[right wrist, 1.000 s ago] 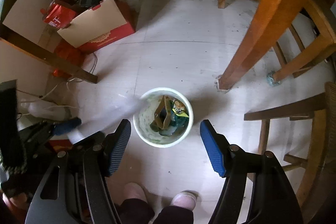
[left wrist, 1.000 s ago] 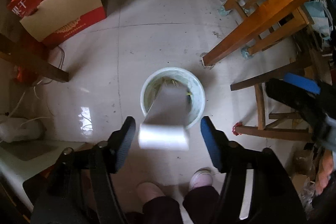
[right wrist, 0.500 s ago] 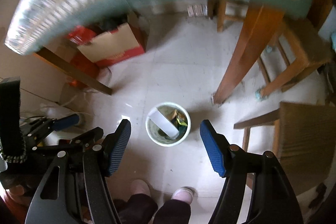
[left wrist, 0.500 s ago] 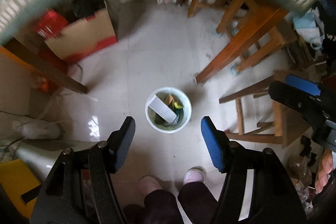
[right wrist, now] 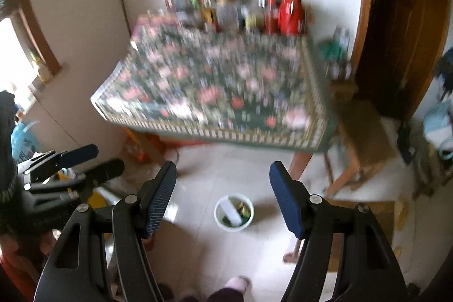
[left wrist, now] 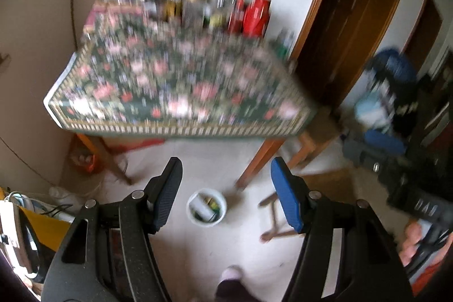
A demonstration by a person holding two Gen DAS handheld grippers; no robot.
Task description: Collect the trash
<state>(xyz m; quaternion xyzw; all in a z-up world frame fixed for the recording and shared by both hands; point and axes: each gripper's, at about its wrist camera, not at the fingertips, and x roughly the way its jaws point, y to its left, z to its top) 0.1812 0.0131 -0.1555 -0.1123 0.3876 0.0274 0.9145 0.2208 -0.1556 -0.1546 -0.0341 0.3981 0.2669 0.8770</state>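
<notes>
A small white bin [left wrist: 207,206] stands on the pale floor far below, with a white box [left wrist: 199,208] and coloured wrappers inside it; it shows as the bin [right wrist: 234,212] in the right wrist view too. My left gripper [left wrist: 226,174] is open and empty high above it. My right gripper [right wrist: 222,179] is likewise open with nothing between its fingers. The left gripper [right wrist: 93,160] appears at the left edge of the right wrist view. The right gripper [left wrist: 368,146], with a hand on it, shows blurred at the right of the left wrist view.
A table under a floral cloth [left wrist: 181,84] fills the upper middle, blurred, with several bottles [left wrist: 198,4] along its far edge. Wooden chairs [right wrist: 359,132] stand to the right, a dark door [left wrist: 354,13] behind. The person's slipper [left wrist: 230,272] is at the bottom edge.
Both grippers have risen steeply from just above the bin and tilted upward, so the tabletop now shows. A white box that was dropping between the left fingers now lies in the bin.
</notes>
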